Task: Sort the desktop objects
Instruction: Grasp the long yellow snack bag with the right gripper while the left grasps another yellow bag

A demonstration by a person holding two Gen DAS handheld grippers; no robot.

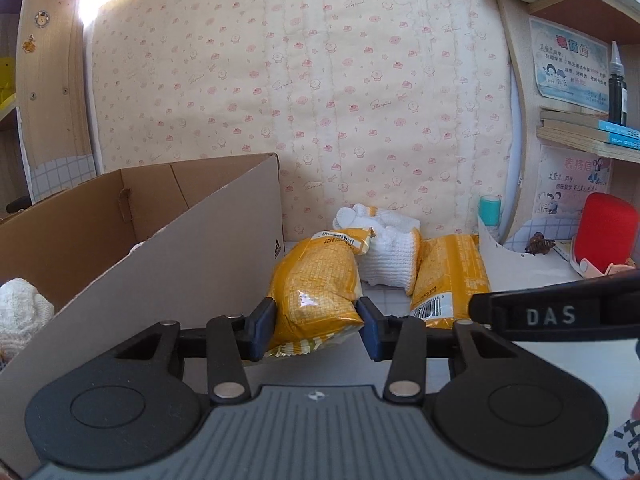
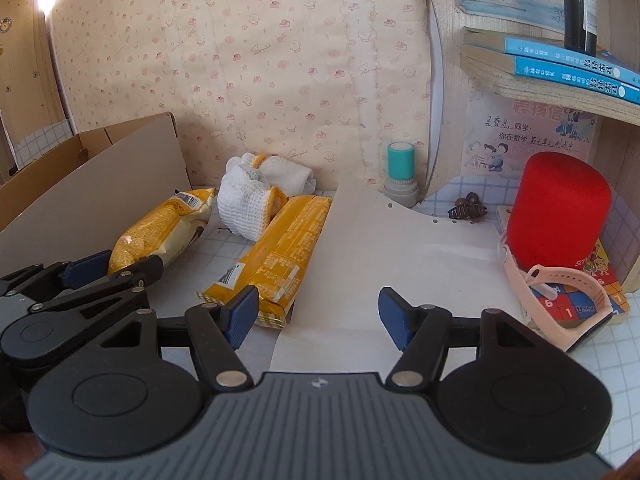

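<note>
A yellow snack packet (image 1: 316,276) lies beside the wall of the cardboard box (image 1: 180,240), and my left gripper (image 1: 316,316) is shut on its near end, blue pads pressing both sides. In the right wrist view the same packet (image 2: 160,232) and left gripper (image 2: 124,266) show at the left. A second yellow packet (image 2: 280,244) lies to the right of it, with white knitted gloves (image 2: 256,192) behind both. My right gripper (image 2: 316,312) hangs open over a white paper sheet (image 2: 380,248), nothing between its fingers. A white cloth (image 1: 20,312) lies inside the box.
On the right stand a red cylinder (image 2: 560,208), a pink watch strap (image 2: 560,304) on a puzzle book, a brown hair clip (image 2: 466,208) and a teal stamp (image 2: 400,172). A shelf (image 2: 520,84) with books and a black bottle (image 2: 580,8) overhangs them. The patterned wall closes the back.
</note>
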